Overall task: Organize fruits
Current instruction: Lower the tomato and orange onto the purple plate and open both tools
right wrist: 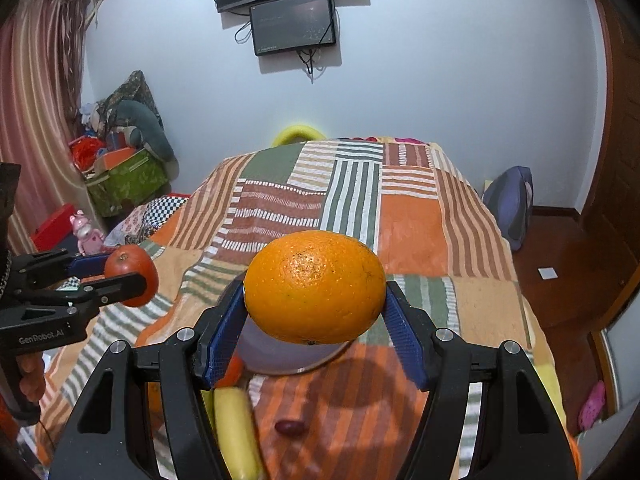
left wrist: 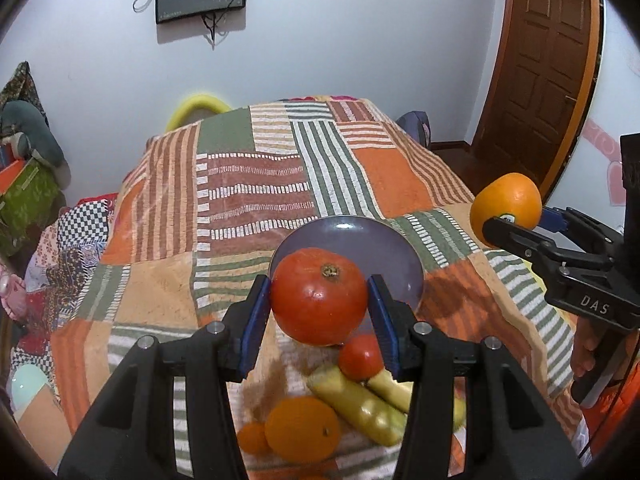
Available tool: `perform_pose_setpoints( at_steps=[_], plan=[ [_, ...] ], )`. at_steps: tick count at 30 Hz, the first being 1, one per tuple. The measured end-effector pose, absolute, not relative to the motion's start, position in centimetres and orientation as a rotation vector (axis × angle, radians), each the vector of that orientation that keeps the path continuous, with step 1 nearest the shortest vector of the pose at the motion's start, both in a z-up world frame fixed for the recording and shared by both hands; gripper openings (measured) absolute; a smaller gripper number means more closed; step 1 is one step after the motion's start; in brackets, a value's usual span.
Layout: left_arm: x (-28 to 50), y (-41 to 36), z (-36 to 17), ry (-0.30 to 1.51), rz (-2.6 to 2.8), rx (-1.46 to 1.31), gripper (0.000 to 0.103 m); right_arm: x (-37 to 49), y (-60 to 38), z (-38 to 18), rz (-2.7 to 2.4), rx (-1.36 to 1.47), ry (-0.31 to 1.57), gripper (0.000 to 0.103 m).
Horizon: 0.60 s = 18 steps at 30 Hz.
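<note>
A patchwork-covered bed [left wrist: 248,208] carried a grey bowl [left wrist: 380,248], empty, with loose fruit [left wrist: 340,412] lying just before it. The left claw [left wrist: 319,300] gripped a red fruit [left wrist: 319,294] above the bowl's near rim, while the right claw [right wrist: 316,316] clasped an orange [right wrist: 315,286], both apparently lifted for dropping into the bowl.

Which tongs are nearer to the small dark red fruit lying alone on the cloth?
Right. The small dark red fruit lies just below the right tongs, which hold the orange. The left tongs, holding a red fruit, are off to the side.
</note>
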<state>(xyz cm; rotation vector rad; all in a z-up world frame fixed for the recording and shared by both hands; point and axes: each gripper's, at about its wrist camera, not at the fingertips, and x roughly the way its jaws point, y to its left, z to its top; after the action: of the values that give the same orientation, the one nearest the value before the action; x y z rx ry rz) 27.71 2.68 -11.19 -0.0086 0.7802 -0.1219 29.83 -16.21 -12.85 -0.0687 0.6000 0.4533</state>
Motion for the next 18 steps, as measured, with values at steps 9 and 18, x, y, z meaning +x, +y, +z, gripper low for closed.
perform_pose_setpoints(
  at_steps=[9,18],
  plan=[
    [32.7,2.9,-14.6,0.871,-0.140,0.001,0.049,34.0,-14.0,-15.0,0.460,-0.075,0.639,0.064],
    [37.4,3.8,-18.5,1.013,-0.160,0.000,0.049,37.0,-12.0,-18.9,0.476,-0.121,0.751,0.064]
  ],
)
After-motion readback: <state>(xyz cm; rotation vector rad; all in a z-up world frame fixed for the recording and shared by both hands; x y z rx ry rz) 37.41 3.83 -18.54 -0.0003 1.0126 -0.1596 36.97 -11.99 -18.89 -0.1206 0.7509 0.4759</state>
